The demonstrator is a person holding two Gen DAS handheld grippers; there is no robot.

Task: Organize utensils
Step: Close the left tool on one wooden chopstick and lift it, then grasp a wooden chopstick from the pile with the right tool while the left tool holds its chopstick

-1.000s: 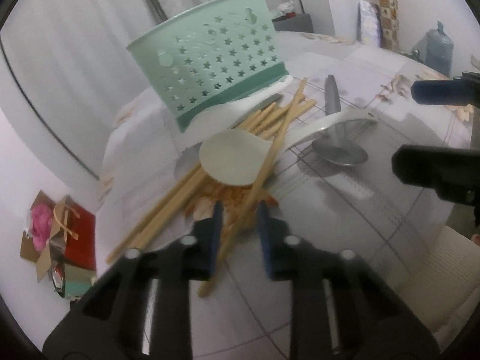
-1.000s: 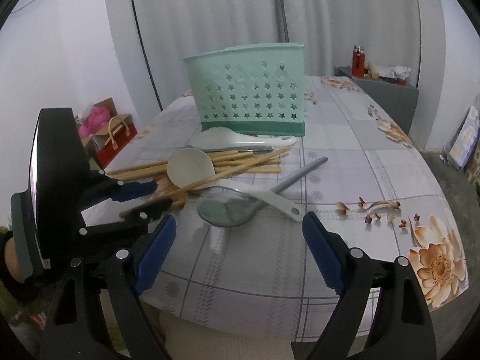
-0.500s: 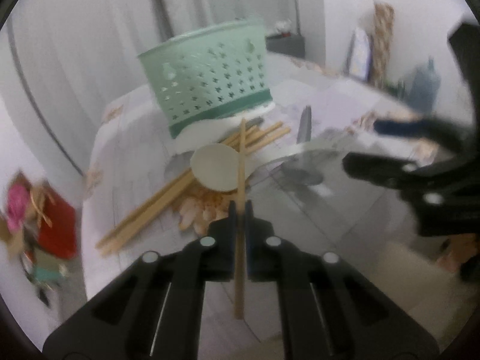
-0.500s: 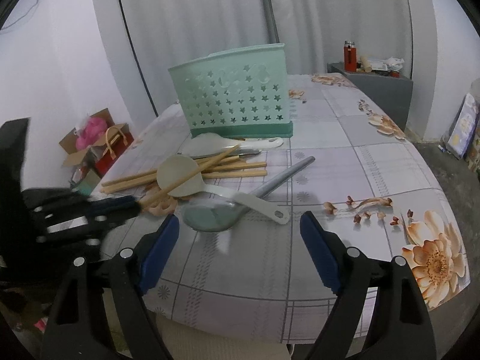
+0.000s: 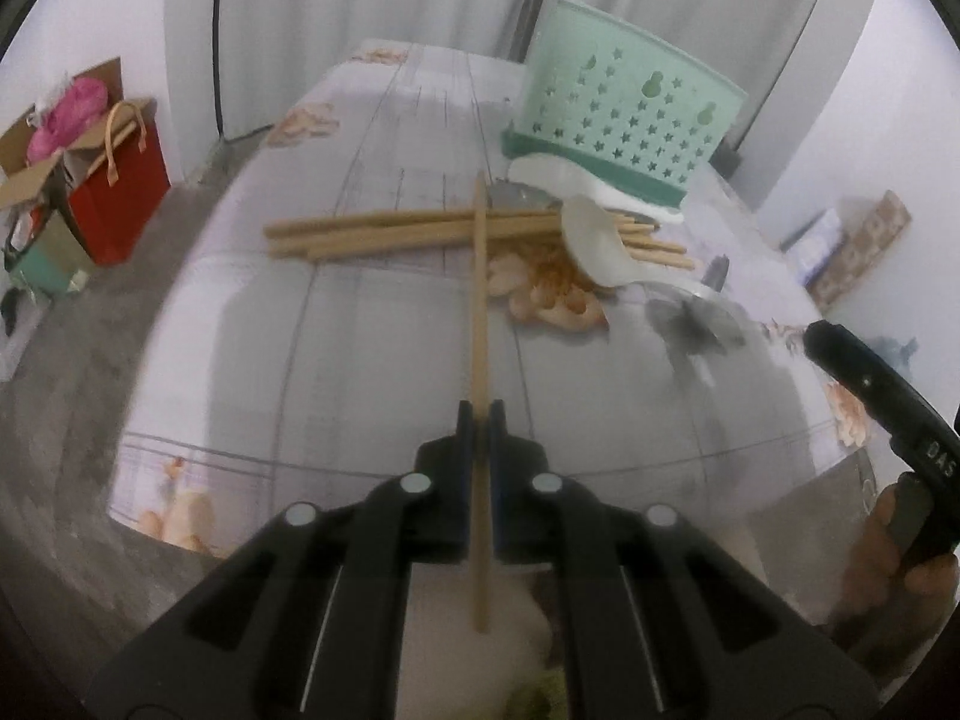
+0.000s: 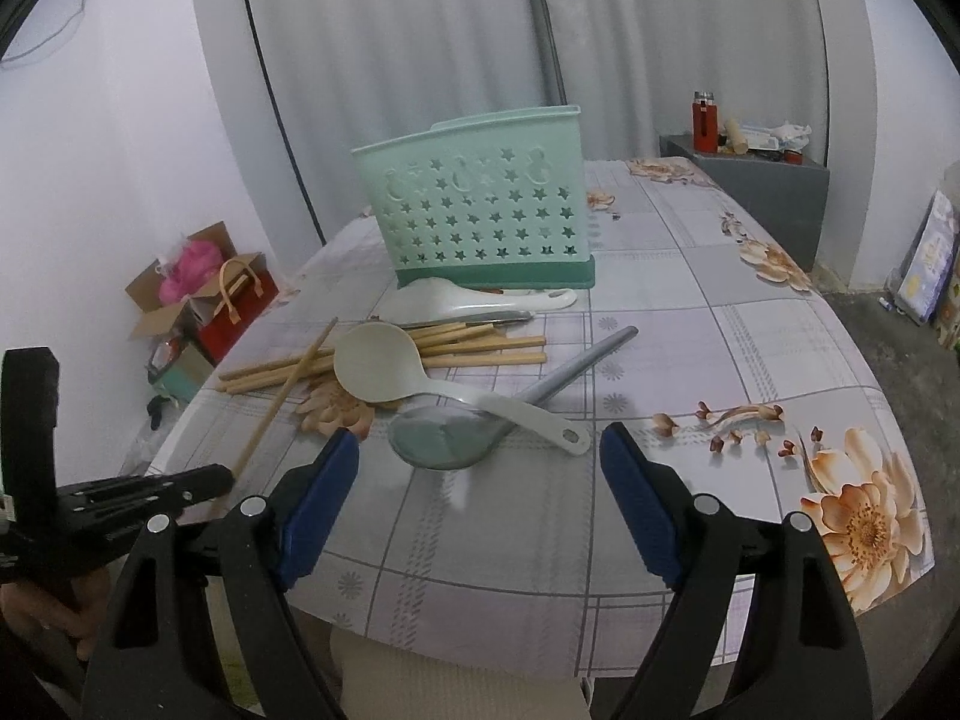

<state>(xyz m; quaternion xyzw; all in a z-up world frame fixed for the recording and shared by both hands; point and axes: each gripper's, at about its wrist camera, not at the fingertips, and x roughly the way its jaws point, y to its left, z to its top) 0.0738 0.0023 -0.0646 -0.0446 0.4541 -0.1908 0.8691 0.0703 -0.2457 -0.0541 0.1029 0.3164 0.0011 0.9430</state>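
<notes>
Utensils lie piled on the worktop in front of a mint green caddy: wooden chopsticks, a pale rice paddle, a grey ladle and a white spoon. Your left hand-held gripper is clamped on 1 chopstick, which points toward 12 o'clock across the pile. Your right hand-held gripper hangs wide open and empty above the ladle. You appear to be mid-pickup; next, you likely need to lift the chopstick clear, tip it upright and lower it into the caddy, at about 1 o'clock in the left wrist view.
</notes>
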